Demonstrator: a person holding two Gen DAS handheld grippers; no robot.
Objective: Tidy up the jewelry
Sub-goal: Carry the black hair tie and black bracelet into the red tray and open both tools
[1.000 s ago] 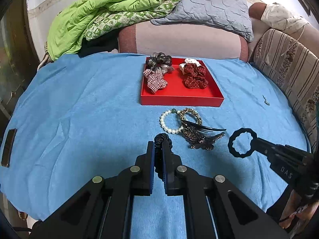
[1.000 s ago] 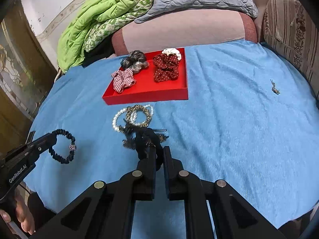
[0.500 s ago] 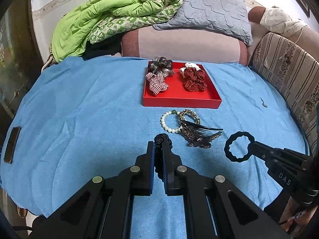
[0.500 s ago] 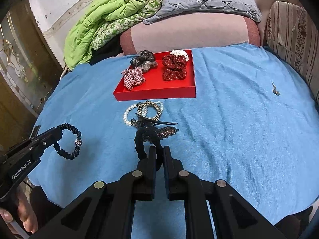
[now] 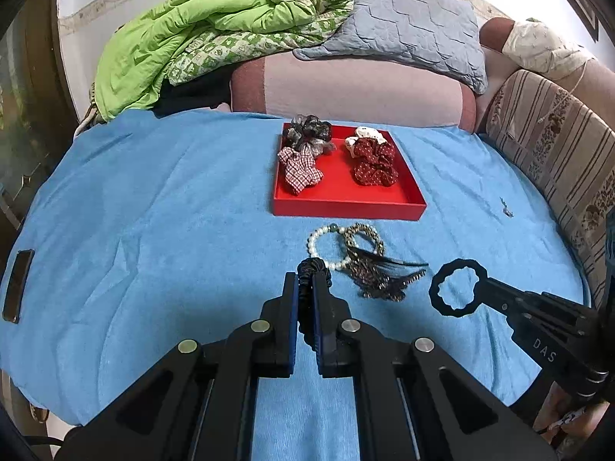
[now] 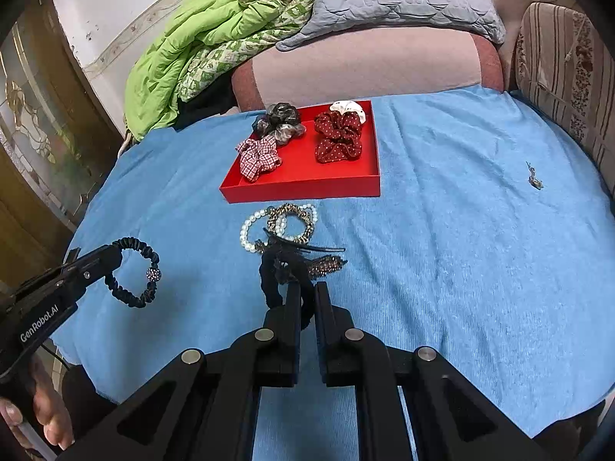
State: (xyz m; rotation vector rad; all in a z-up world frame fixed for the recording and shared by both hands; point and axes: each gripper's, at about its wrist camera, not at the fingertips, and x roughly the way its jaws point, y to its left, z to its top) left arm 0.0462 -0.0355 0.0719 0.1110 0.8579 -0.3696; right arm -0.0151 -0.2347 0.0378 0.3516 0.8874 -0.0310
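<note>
My left gripper [image 5: 305, 282] is shut on a black hair tie with a sparkly bead [image 6: 132, 274], held above the blue cloth. My right gripper [image 6: 306, 288] is shut on a black wavy hair tie [image 5: 457, 287], also held up. A red tray [image 5: 348, 207] at the middle back holds several scrunchies: a plaid one [image 5: 300, 165], a dark grey one [image 5: 309, 134] and a dotted red one [image 5: 373, 163]. In front of the tray lie a pearl bracelet [image 5: 319, 244], a leopard band [image 5: 365, 236] and a dark hair clip [image 5: 384, 274].
The blue cloth [image 5: 153, 230] covers the surface. A small trinket [image 6: 534, 178] lies at the right. A dark phone [image 5: 17, 286] lies at the left edge. A green blanket [image 5: 184, 38], grey pillow [image 5: 403, 27] and striped sofa arm [image 5: 557, 146] stand behind.
Both grippers have pulled back and up a little with their hair ties held; the tray and loose jewelry look farther away. The items on the cloth have not moved.
</note>
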